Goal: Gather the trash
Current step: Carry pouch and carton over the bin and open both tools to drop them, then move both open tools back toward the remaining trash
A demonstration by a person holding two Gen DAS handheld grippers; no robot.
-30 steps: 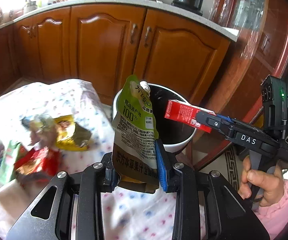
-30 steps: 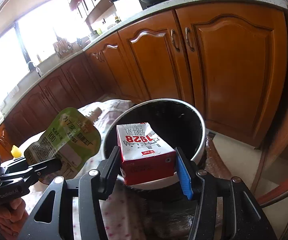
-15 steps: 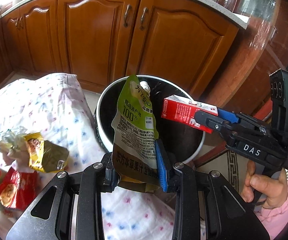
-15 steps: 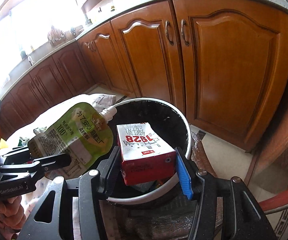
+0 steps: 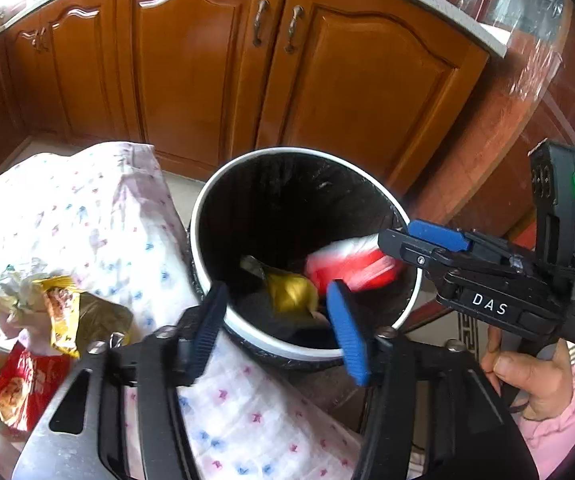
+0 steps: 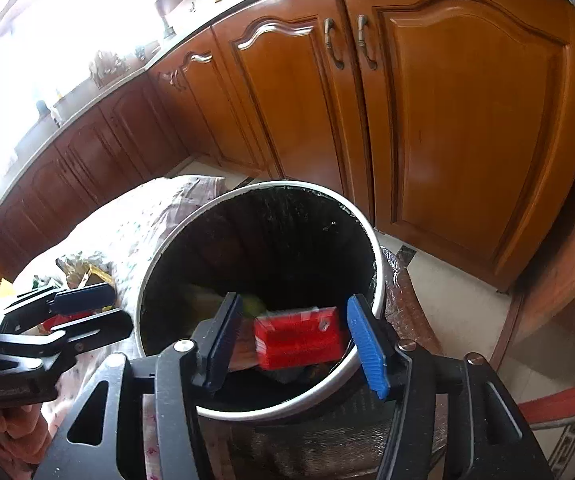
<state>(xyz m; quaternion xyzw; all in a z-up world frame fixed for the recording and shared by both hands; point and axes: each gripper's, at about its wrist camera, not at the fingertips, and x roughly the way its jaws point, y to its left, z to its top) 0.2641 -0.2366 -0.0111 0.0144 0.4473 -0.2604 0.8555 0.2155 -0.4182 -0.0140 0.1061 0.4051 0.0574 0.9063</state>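
The white-rimmed bin, lined with a black bag, stands below both grippers. My left gripper is open over the bin's near rim with nothing between its fingers. The green-yellow drink pouch lies inside the bin. My right gripper is open too, over the bin's right rim. The red carton is motion-blurred inside the bin mouth, free of both pads.
Several wrappers lie on the floral cloth left of the bin: a yellow one and a red one. Wooden cabinet doors stand close behind the bin. A person's hand holds the right gripper.
Both grippers have opened over the bin. The drink pouch has dropped from the left gripper into the bin, and the red carton has left the right gripper and is falling in.
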